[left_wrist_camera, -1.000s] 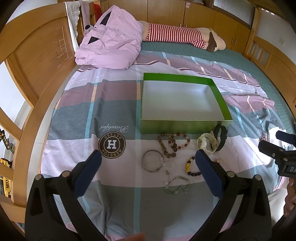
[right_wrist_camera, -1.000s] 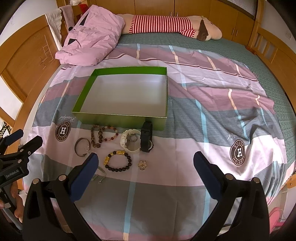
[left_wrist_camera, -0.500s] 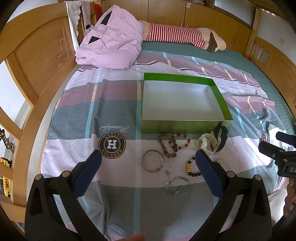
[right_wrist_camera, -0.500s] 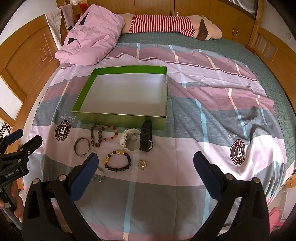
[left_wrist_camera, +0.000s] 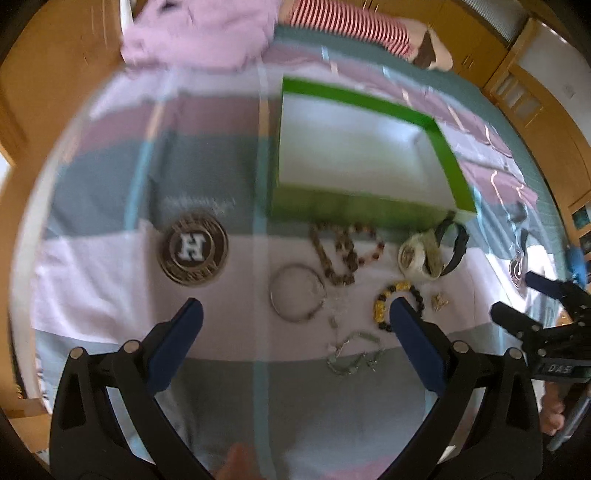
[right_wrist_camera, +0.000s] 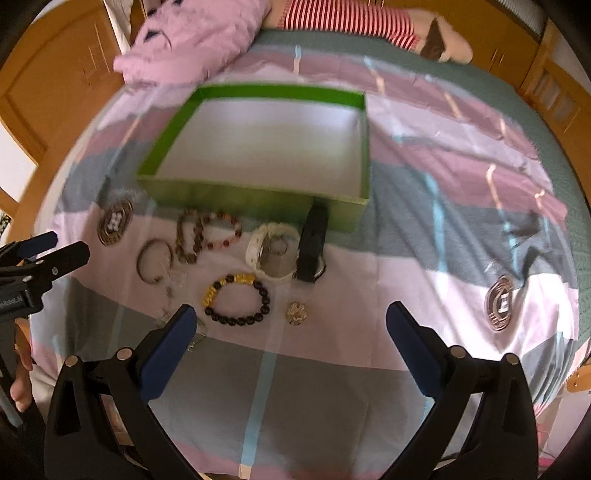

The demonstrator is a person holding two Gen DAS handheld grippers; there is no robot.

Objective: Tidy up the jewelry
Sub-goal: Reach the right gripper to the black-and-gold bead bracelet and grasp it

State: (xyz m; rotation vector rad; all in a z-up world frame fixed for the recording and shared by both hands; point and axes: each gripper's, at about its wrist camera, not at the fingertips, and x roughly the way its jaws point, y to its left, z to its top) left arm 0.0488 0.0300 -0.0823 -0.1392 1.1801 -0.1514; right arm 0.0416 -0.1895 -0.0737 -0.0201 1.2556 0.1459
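An empty green box (left_wrist_camera: pixel 448 158) (right_wrist_camera: pixel 258 90) with a white inside sits on the bedspread. In front of it lie a silver bangle (left_wrist_camera: pixel 295 293) (right_wrist_camera: pixel 154 260), brown bead bracelets (left_wrist_camera: pixel 338 254) (right_wrist_camera: pixel 192 236), a white watch (left_wrist_camera: pixel 417 256) (right_wrist_camera: pixel 271 251), a black watch (left_wrist_camera: pixel 456 245) (right_wrist_camera: pixel 314 242), a black-and-gold bead bracelet (left_wrist_camera: pixel 384 306) (right_wrist_camera: pixel 236 299), a small gold piece (right_wrist_camera: pixel 297 313) and a thin chain (left_wrist_camera: pixel 351 356). My left gripper (left_wrist_camera: pixel 293 321) is open above the bangle. My right gripper (right_wrist_camera: pixel 291 325) is open, just short of the bead bracelet.
A pink quilt (right_wrist_camera: pixel 195 40) and a striped pillow (right_wrist_camera: pixel 351 18) lie at the head of the bed. Wooden bed frame (left_wrist_camera: pixel 44 74) runs along the left. Round H logos (left_wrist_camera: pixel 192 249) (right_wrist_camera: pixel 500 302) mark the bedspread.
Both grippers have moved forward and down toward the jewelry, which now looks larger and blurred. Both stay open; nothing has been picked up.
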